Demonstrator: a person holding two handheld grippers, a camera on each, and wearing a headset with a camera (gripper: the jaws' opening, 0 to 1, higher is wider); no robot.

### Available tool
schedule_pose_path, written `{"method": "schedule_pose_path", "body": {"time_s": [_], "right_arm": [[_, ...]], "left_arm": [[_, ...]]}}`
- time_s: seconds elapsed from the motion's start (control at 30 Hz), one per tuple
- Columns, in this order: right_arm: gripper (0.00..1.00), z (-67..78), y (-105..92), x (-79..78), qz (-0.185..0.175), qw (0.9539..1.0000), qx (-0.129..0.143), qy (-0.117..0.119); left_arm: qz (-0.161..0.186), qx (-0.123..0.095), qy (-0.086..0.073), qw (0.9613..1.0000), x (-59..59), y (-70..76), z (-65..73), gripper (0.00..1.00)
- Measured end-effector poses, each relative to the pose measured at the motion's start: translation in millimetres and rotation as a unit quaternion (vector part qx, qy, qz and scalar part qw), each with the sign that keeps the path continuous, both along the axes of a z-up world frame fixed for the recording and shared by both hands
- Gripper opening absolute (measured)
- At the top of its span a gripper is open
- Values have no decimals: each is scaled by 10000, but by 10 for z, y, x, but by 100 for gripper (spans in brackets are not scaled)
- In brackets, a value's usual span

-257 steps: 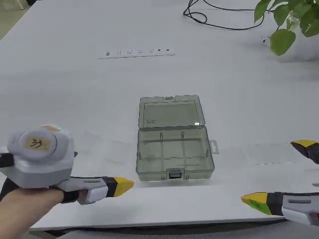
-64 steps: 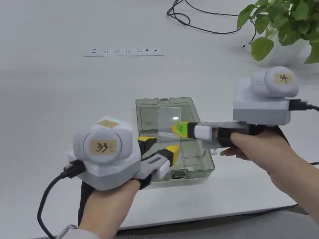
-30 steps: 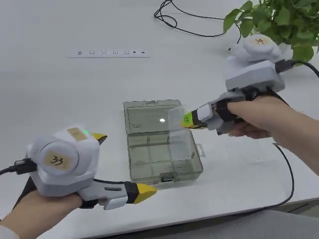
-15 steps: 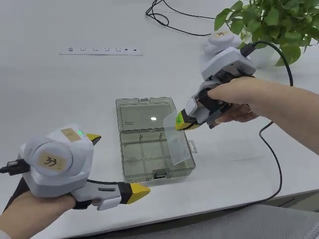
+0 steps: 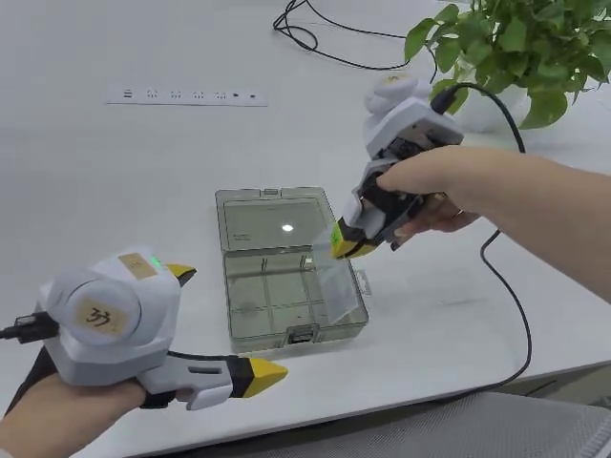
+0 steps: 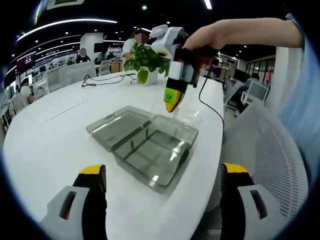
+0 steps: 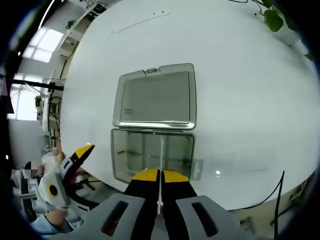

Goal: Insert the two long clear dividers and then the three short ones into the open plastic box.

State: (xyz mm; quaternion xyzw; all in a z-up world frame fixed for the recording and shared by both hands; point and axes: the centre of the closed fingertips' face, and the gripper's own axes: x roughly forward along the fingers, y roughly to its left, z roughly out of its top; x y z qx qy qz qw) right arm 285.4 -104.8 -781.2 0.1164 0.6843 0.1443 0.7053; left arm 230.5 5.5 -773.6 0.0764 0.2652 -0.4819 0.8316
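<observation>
a wide white tabletop (image 5: 115, 191) is seen in an open office lit by ceiling strips, with a white power strip (image 5: 186, 95) lying at its far side, a black cable (image 5: 315, 29) looped beyond it and a potted plant (image 5: 516, 48) at the far right corner. a mesh chair (image 6: 280, 165) is visible beside the tabletop in the left gripper view. near the front edge, a smoky transparent plastic box (image 5: 296, 334) is laid open, its lid (image 5: 272, 224) folded back flat on the tabletop on the far side. faint upright ribs are seen inside the base; whether any are loose dividers cannot be told. the right gripper (image 5: 346, 250) is held above the right part of the base and pointed down at it, and its yellow-tipped fingers (image 7: 147, 176) are clamped on the upper edge of a clear divider (image 5: 336, 281). the divider is hung downward into the base, tilted, and is seen edge-on as a thin line in the right gripper view; whether its lower edge is touching the floor of the box cannot be told. the left gripper (image 5: 224, 322) is held low at the front left of the box, apart from it, with its fingers (image 6: 92, 175) spread wide and nothing between them.
</observation>
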Motion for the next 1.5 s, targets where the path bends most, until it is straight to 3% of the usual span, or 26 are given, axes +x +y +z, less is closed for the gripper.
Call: {"method": "schedule_pose_path", "body": {"time_s": [0.37,0.77,1.17,1.5], "right_arm": [[2,-87,30,58,18,9999,-65,83],[2,-90,68,-30,122,9997,-177,105],[2,-157,61,73,112,9995,-226,189],[2,-69,155,-92,101,9994,-251,237]], "left_arm": [[45,-28,51,10000,-12,18,-29,96],[116,-68,76,9999,7,45,-34,95],[151,-104,112,9998,14,60,-50,95],[174,-140,108,9997,21,75,-51,94]]}}
